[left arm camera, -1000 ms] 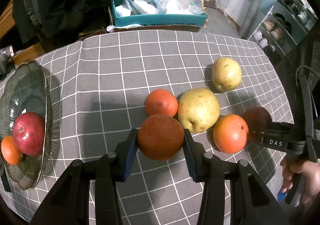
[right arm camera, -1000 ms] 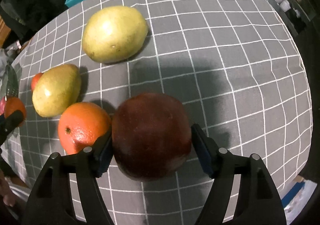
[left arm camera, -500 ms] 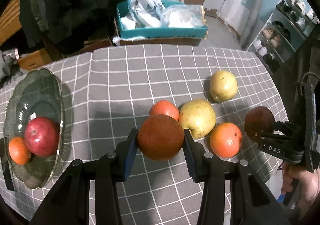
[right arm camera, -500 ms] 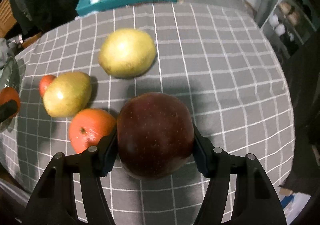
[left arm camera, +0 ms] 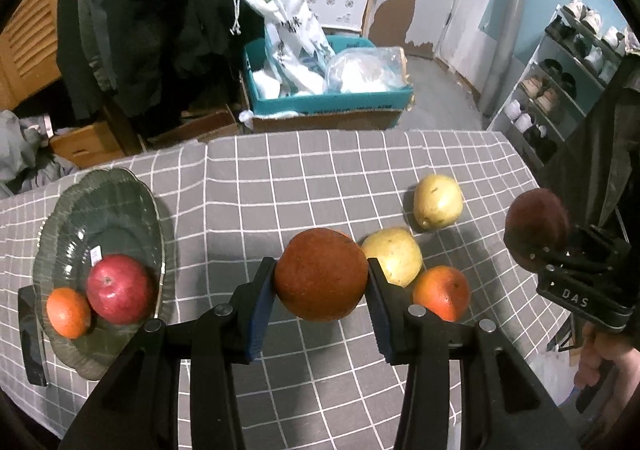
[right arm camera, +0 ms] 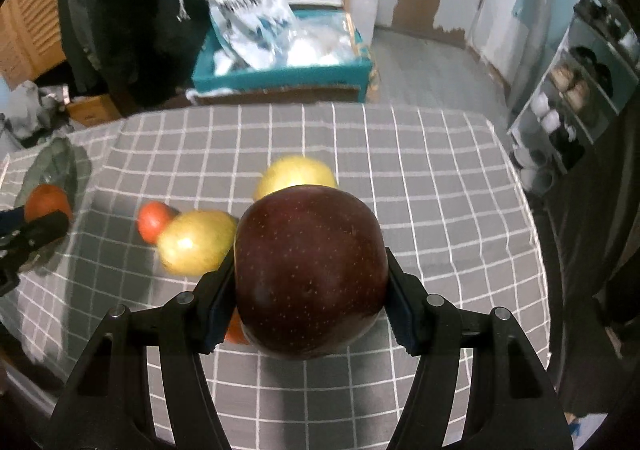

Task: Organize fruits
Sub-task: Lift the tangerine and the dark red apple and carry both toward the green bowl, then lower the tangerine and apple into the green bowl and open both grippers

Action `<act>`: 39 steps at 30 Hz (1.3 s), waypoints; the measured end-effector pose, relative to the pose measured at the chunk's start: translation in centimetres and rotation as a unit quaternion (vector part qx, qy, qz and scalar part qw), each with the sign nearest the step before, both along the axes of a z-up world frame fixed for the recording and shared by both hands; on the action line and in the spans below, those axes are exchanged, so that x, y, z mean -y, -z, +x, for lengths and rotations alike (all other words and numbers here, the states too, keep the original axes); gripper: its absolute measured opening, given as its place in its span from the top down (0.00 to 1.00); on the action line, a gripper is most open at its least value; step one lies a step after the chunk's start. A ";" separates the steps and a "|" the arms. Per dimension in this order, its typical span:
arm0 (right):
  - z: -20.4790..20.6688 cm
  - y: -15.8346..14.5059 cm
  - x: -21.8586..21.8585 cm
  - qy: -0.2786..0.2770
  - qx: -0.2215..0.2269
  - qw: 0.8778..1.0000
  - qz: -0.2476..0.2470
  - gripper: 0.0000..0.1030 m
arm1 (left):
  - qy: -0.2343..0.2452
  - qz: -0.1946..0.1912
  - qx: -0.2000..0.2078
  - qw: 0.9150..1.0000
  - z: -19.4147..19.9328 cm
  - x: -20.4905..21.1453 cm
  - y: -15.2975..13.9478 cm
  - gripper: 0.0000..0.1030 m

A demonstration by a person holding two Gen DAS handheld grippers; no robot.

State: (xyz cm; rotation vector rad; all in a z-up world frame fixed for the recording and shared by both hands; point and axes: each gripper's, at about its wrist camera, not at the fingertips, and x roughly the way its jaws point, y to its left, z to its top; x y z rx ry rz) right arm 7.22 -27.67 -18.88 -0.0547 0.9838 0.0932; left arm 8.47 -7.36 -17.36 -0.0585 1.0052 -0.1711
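Note:
My left gripper (left arm camera: 321,290) is shut on a dark orange (left arm camera: 321,273), held above the grey checked table (left arm camera: 256,186). My right gripper (right arm camera: 310,290) is shut on a dark red apple (right arm camera: 310,270), also lifted; both show at the right of the left wrist view, the apple (left arm camera: 536,224) in front. Two yellow pears (left arm camera: 394,256) (left arm camera: 437,201) and an orange (left arm camera: 441,292) lie on the cloth. A green glass plate (left arm camera: 100,206) at the left holds a red apple (left arm camera: 120,283) and a small orange (left arm camera: 68,313).
A small red-orange fruit (right arm camera: 153,221) lies left of the near pear. A teal box (left arm camera: 328,100) with plastic bags stands beyond the table's far edge. A shoe rack (left arm camera: 560,90) is at the right. A dark object (left arm camera: 32,338) lies by the plate.
Both grippers have risen and pulled back from the table with their fruits. The fruits on the cloth now look smaller and farther, and more of the room shows.

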 end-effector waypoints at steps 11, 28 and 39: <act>-1.4 -5.0 -1.9 -0.025 0.075 0.997 0.006 0.37 | -0.009 -0.001 0.042 0.999 -1.0 -1.1 -3.4 0.57; -2.6 -10.0 -5.9 -0.063 0.132 0.989 0.026 0.37 | -0.037 -0.008 0.092 0.995 -3.1 -4.7 -7.8 0.57; -2.2 -11.3 -9.5 -0.090 0.140 0.985 0.037 0.37 | -0.063 -0.013 0.106 0.992 -4.0 -8.1 -9.1 0.57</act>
